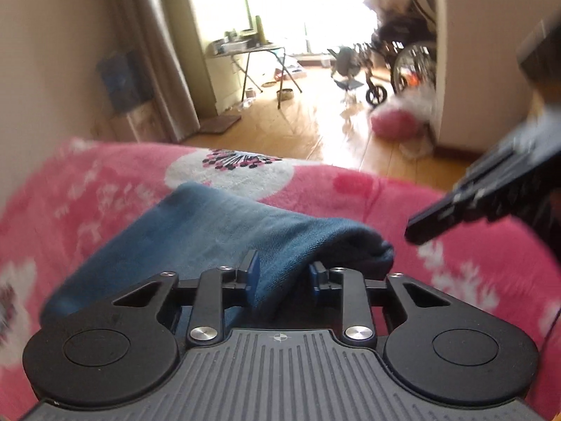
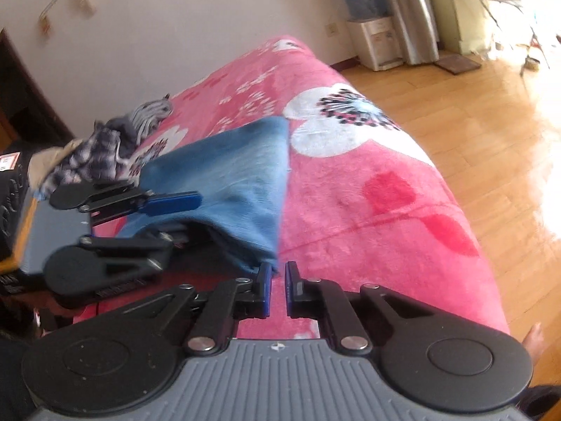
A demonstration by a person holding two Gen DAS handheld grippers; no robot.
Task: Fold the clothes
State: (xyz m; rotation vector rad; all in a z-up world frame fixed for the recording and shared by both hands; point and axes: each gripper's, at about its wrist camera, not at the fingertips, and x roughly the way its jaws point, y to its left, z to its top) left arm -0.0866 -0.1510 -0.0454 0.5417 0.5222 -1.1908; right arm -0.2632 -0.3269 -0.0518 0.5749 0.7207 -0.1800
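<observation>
Blue cloth (image 1: 217, 231) lies on the pink flowered blanket (image 1: 350, 189), partly folded, its near end bunched up. Left gripper (image 1: 284, 273) has that bunched fold between its blue pads; jaws narrow and pressing the cloth from both sides.

Right gripper (image 2: 278, 280): jaws nearly together, only a thin slit between the pads. Its tips sit at the near right corner of the blue cloth (image 2: 228, 182); cannot tell whether any fabric is caught in the slit. From the left wrist view the right gripper (image 1: 417, 231) comes in from the right, blurred, just beside the cloth's right end.

Surroundings:
- Pile of clothes (image 2: 115, 140), checked and striped, on the blanket at far left, beyond the blue cloth and near the wall.
- Water dispenser (image 2: 371, 21) against the far wall, curtain (image 2: 413, 14) beside it.
- Wooden floor (image 2: 473, 133) to the right of the bed, strong glare on it.
- Folding table (image 1: 245, 52) in the far room, wheelchair (image 1: 410, 59) to its right, pink and white bundle (image 1: 396, 122) on the floor near the wall corner.

In the right wrist view the left gripper (image 2: 175, 210) covers the cloth's near left edge.
</observation>
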